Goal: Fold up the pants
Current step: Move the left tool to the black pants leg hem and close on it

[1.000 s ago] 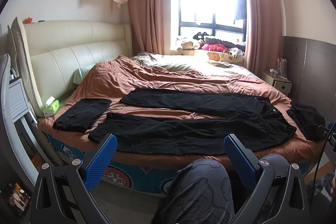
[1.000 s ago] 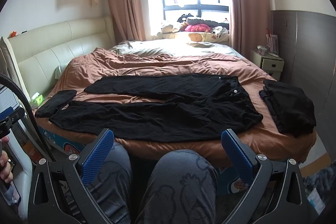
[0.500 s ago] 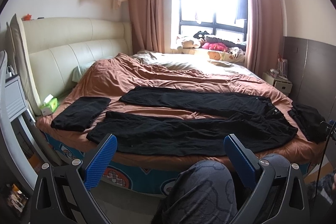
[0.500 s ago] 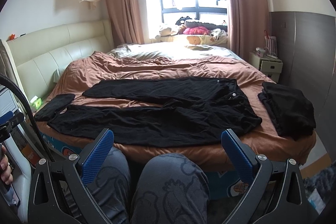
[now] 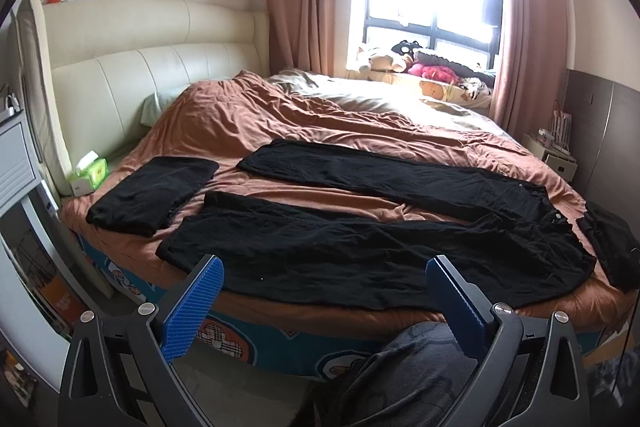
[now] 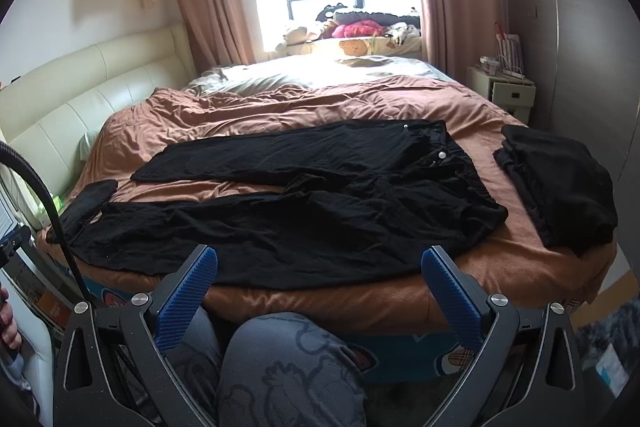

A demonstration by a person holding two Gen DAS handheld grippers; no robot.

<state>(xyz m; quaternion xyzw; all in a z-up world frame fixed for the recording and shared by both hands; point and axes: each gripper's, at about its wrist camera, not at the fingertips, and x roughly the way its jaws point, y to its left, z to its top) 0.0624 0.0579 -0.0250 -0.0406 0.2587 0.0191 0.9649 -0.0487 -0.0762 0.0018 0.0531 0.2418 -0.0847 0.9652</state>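
Observation:
Black pants [image 5: 360, 239] [image 6: 304, 203] lie spread flat on the brown bedspread [image 5: 248, 123] [image 6: 532, 263], legs pointing left and apart, waist with its buttons at the right. My left gripper [image 5: 324, 291] hangs open in front of the bed's near edge, level with the near leg, nothing between its blue pads. In the right wrist view my right gripper [image 6: 320, 283] is also open and empty, short of the near edge, over the person's knees [image 6: 288, 363].
A folded black garment [image 5: 154, 193] lies at the bed's left end, another folded black pile [image 6: 560, 183] at the right end. A green tissue box [image 5: 90, 175] sits by the cream headboard [image 5: 144, 79]. A nightstand [image 6: 504, 87] stands at far right.
Both grippers have moved closer to the bed and tilted down a little, so the pants fill more of each view. Both stay open and empty.

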